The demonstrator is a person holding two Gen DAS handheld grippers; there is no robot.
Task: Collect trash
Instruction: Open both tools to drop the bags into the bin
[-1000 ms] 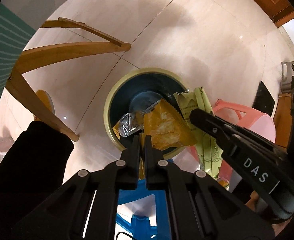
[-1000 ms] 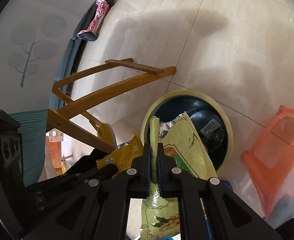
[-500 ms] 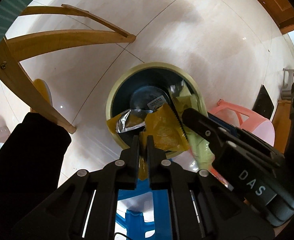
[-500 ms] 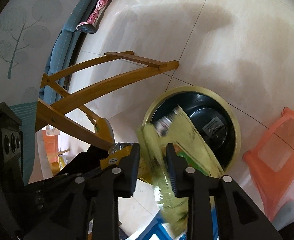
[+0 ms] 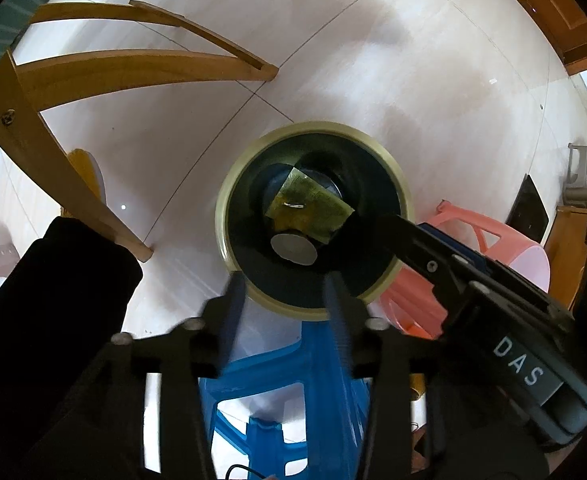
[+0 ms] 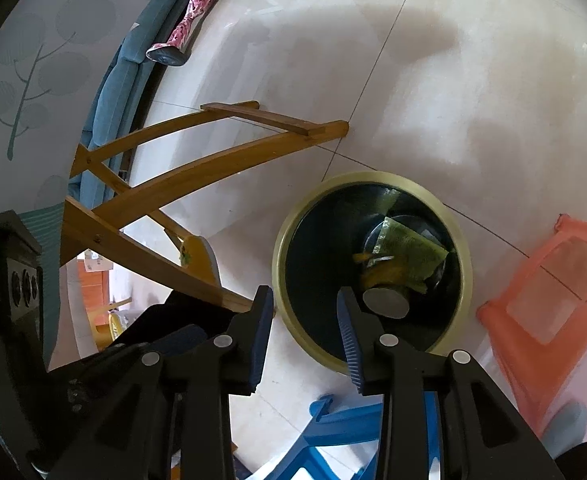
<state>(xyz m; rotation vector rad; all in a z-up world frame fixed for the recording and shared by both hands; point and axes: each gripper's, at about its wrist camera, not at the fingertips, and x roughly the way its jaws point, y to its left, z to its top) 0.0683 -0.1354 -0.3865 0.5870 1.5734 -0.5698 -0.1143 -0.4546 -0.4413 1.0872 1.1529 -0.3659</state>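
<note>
Both the left gripper [image 5: 285, 280] and right gripper [image 6: 305, 312] hang spread wide and empty above the trash bin [image 6: 293, 232], where a green wrapper [image 6: 409, 252] and yellow wrapper [image 6: 381, 274] lie at the bottom.

Green wrapper [image 5: 309, 208] lies atop orange wrapper [image 6: 377, 274] inside round bin [image 5: 229, 184].

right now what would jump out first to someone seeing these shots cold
The round trash bin with its pale rim sits on the tiled floor at centre, a green wrapper lying inside. Both grippers, left and right, hang open and empty above it. A wooden chair frame arcs to its left.
</note>
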